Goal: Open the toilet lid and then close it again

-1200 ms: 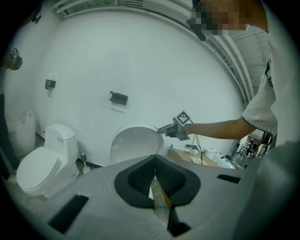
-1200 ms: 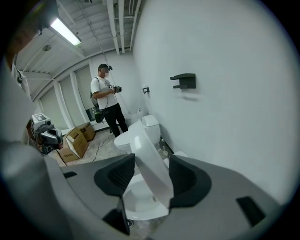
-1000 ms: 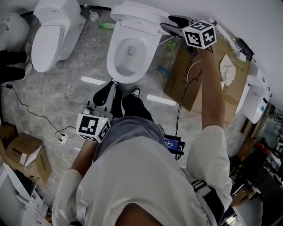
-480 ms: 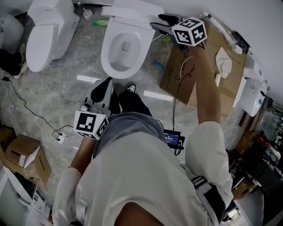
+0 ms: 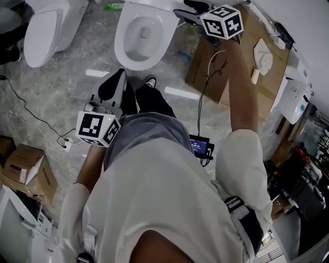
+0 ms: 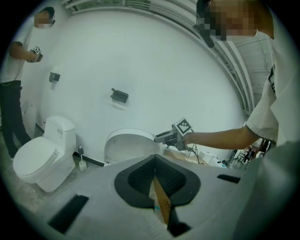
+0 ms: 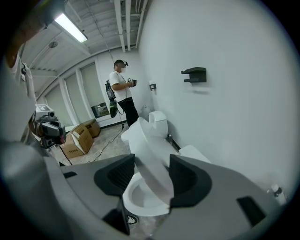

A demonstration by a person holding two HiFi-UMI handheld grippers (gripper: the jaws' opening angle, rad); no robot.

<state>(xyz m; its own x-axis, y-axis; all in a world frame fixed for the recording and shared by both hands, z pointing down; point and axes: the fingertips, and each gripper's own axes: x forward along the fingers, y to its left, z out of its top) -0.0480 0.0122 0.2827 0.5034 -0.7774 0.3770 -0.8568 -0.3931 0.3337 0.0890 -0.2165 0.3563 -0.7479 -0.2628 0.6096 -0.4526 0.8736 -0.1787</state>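
Toilet lid [image 7: 149, 161]: white, smooth, thin plate; partly raised and tilted over the bowl, hinged at the wall end.
Toilet bowl [image 5: 126, 49]: white, oval, uncovered; stands on the grey marbled floor [image 5: 67, 82], directly ahead of the person.
Right gripper [image 5: 185, 11]: arm extended to the lid's right side; jaws spread wide with the lid's edge between them, and the lid meets both pads.
Left gripper [image 6: 155, 176]: held low beside the person's left hip, well apart from the toilet; jaws pressed together, nothing between them.
Second toilet [image 5: 43, 28]: white, lid down, beside the first.
Cardboard [image 5: 236, 61]: flattened, against the wall under the right arm.
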